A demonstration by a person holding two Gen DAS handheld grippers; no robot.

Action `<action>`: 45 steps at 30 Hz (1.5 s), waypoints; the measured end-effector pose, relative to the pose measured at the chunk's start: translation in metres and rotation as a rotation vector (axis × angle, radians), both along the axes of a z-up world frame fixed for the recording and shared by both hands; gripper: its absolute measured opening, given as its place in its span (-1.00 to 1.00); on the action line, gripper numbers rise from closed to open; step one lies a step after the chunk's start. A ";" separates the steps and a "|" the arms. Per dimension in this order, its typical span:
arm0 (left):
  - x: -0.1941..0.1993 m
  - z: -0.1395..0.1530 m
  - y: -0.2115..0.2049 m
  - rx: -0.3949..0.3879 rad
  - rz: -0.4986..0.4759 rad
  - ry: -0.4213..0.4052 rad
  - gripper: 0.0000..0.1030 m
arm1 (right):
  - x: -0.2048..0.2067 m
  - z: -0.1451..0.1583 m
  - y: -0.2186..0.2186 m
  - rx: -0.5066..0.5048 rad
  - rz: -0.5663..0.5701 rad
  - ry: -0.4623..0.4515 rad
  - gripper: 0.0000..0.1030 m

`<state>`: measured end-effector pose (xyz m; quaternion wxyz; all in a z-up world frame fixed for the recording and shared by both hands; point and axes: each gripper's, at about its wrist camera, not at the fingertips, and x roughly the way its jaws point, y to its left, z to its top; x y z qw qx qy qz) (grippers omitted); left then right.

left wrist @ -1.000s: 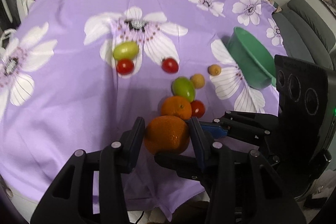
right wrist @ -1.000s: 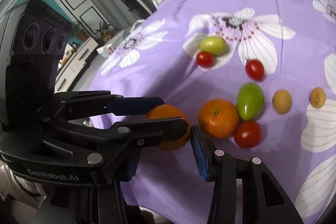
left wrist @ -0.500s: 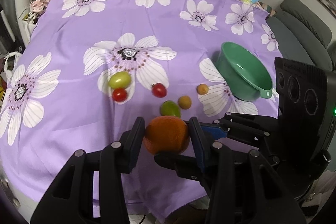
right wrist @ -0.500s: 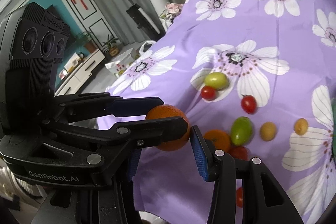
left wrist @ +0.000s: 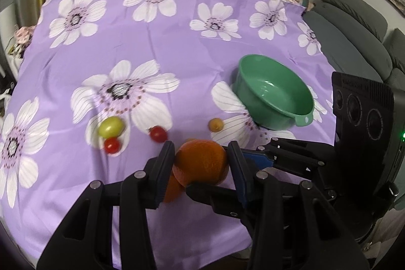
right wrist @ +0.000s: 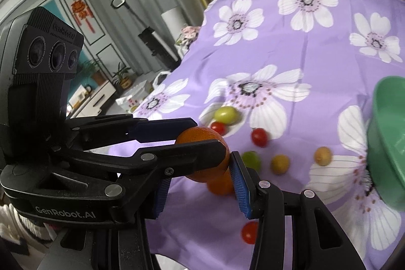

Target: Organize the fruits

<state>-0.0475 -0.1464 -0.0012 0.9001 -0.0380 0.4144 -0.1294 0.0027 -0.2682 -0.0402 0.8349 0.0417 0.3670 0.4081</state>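
Green tomato point(left wrist: 111, 127) and red tomatoes point(left wrist: 158, 133) loose on the flowered desk point(left wrist: 177, 42) at left, left gripper point(left wrist: 201, 151) jaws pinching an orange point(left wrist: 202, 161) over it, green bowl point(left wrist: 273, 115) further right, right gripper point(right wrist: 203, 163) jaws part-spread at that orange, can't tell if gripping.

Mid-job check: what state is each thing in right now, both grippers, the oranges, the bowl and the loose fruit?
left gripper: shut on the orange, held above the cloth.
right gripper: jaws straddle the same orange; grip unclear.
second orange: lying on the purple tablecloth.
green bowl: upright, empty.
red cherry tomato: loose on the cloth.
green tomato: loose on the cloth.
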 end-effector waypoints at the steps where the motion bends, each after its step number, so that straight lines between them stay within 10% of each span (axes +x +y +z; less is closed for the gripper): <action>1: 0.002 0.000 -0.004 0.000 -0.010 -0.002 -0.16 | 0.001 0.000 -0.005 0.001 -0.012 -0.002 -0.09; 24: 0.080 0.013 -0.137 -0.063 -0.342 -0.070 -0.16 | 0.017 0.023 -0.139 0.021 -0.388 -0.107 -0.09; 45: 0.136 -0.035 -0.163 -0.105 -0.354 0.063 -0.16 | 0.064 -0.015 -0.165 -0.085 -0.483 0.002 -0.08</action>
